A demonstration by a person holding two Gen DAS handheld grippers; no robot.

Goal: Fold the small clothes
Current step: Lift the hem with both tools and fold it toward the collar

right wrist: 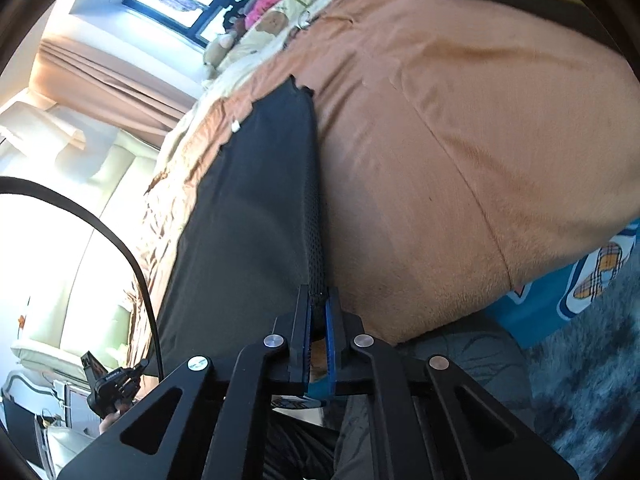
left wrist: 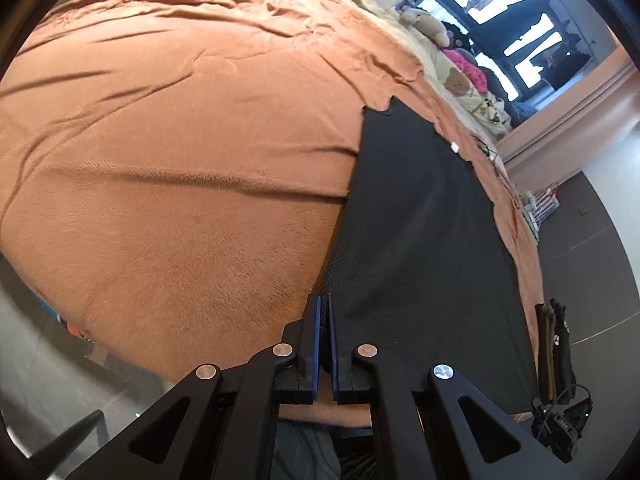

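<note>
A black garment [left wrist: 416, 216] lies stretched out long over the orange bedspread [left wrist: 180, 140]. My left gripper [left wrist: 324, 300] is shut on its near left edge. In the right wrist view the same black garment [right wrist: 248, 216] runs away from me, and my right gripper [right wrist: 318, 294] is shut on its near, mesh-textured edge. A small white tag [left wrist: 455, 145] shows near the garment's far end. The other gripper shows at the lower right of the left wrist view [left wrist: 560, 420] and at the lower left of the right wrist view [right wrist: 116, 384].
Pillows and stuffed toys [left wrist: 460, 80] lie at the head of the bed below a window [left wrist: 500, 0]. Folded dark clothes [left wrist: 554, 344] sit at the bed's edge. A blue patterned sheet [right wrist: 592, 280] and grey rug [right wrist: 592, 380] are at the right. Curtains [right wrist: 112, 84] hang at the left.
</note>
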